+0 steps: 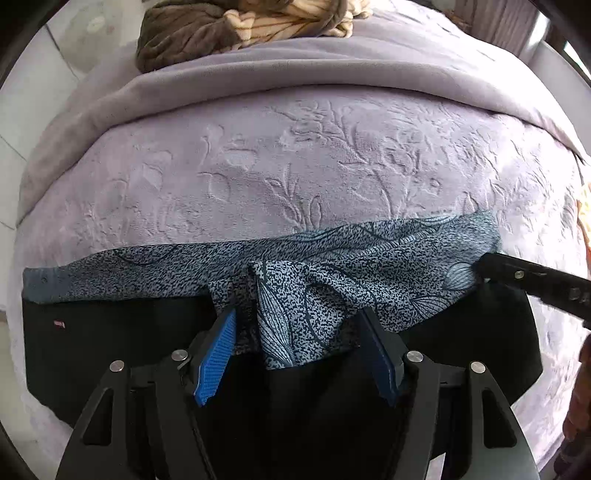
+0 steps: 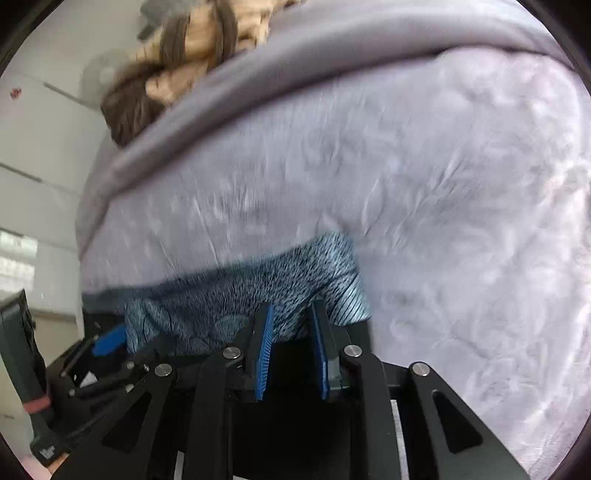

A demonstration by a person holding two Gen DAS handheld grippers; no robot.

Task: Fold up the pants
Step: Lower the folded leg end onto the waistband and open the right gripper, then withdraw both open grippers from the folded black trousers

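Black pants [image 1: 110, 332] lie flat across the near part of a lilac embossed bedspread [image 1: 295, 166]. Their blue-grey patterned lining [image 1: 332, 258] is turned out along the far edge. My left gripper [image 1: 299, 317] is open, its blue pads either side of a bunched fold of the patterned cloth. My right gripper [image 2: 291, 314] is open by a small gap at the right end of the patterned cloth [image 2: 240, 288]; it shows in the left wrist view [image 1: 532, 280] as a black finger touching that end. The right wrist view is blurred.
A crumpled brown and cream blanket [image 1: 240, 26] lies at the far end of the bed on a grey folded cover [image 1: 295, 70]. White floor tiles [image 1: 22, 155] show to the left of the bed. The left gripper's body [image 2: 92, 354] shows at lower left of the right wrist view.
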